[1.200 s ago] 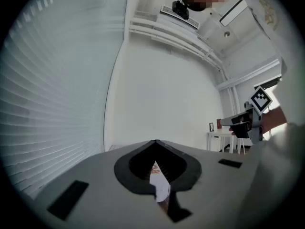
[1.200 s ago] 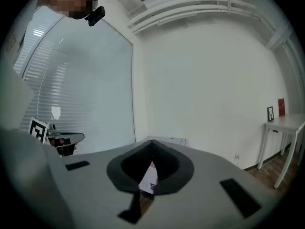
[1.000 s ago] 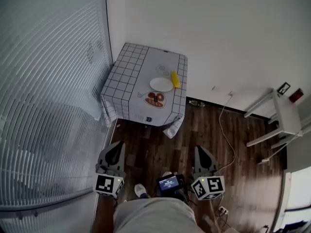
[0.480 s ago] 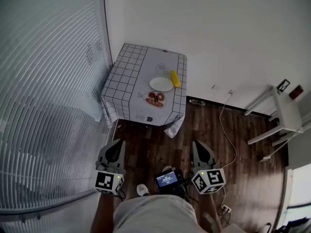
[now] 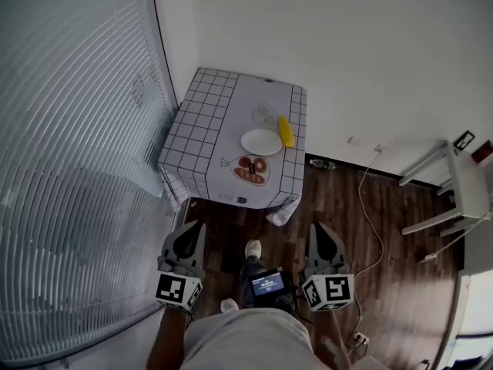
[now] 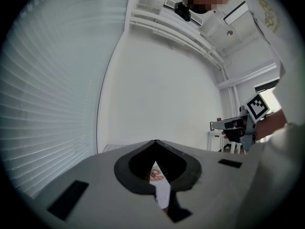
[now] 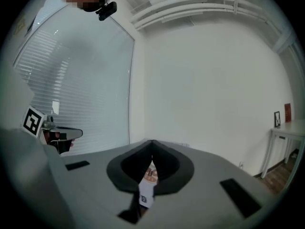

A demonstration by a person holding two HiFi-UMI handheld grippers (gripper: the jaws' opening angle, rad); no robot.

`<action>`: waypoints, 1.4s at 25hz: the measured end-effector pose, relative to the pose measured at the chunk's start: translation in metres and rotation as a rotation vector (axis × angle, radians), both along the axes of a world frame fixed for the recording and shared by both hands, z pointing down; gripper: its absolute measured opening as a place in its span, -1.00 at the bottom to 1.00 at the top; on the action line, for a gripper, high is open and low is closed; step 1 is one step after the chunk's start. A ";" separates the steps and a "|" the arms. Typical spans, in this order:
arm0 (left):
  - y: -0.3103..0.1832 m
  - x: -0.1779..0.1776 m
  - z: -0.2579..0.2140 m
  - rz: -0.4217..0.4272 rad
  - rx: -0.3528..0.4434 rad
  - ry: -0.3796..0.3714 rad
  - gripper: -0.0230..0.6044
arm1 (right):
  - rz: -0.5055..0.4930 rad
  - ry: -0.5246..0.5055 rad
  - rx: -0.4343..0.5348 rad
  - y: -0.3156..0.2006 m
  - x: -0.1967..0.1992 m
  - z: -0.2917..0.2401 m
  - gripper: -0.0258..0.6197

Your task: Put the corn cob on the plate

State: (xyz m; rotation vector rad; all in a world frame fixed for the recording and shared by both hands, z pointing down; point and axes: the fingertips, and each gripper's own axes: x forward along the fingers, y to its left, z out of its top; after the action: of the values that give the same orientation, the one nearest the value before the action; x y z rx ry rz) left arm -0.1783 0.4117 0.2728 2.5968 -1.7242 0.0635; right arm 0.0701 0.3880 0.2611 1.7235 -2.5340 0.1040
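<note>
Head view, looking steeply down. A small table (image 5: 202,122) draped in a white grid-pattern cloth stands in the corner between a white wall (image 5: 362,45) and a window with slatted blinds (image 5: 69,145). The corn cob (image 5: 286,130) lies on the tabletop just beside the right rim of the white plate (image 5: 261,141), not on it. Nearer the person, a dish-shaped patch with red and brown contents (image 5: 252,169) sits on the cloth; whether it is a real dish or a print cannot be told.

The left gripper (image 5: 193,227) and the right gripper (image 5: 318,228) are held low over the dark wooden floor (image 5: 362,284), well apart from the table, each pointing toward it. A small lit screen (image 5: 267,284) sits between their marker cubes, and a white shoe (image 5: 253,249) shows on the floor ahead of it.

Left gripper view: the left gripper (image 6: 155,144) is clenched, its jaws meeting with nothing between them. Right gripper view: the right gripper (image 7: 152,143) is likewise clenched and empty. A white stand (image 5: 462,187) occupies the right edge, with a pale cable (image 5: 368,206) trailing across the floor.
</note>
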 end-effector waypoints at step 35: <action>-0.283 0.068 -0.018 0.026 -0.042 -0.033 -0.90 | 0.078 -0.140 -0.223 -0.257 0.065 0.056 -0.90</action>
State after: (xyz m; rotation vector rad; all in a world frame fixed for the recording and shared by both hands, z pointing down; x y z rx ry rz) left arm -0.1101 0.1283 0.2544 2.6028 -1.6802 0.1424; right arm 0.1354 0.1308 0.3167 1.7827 -2.4345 0.5085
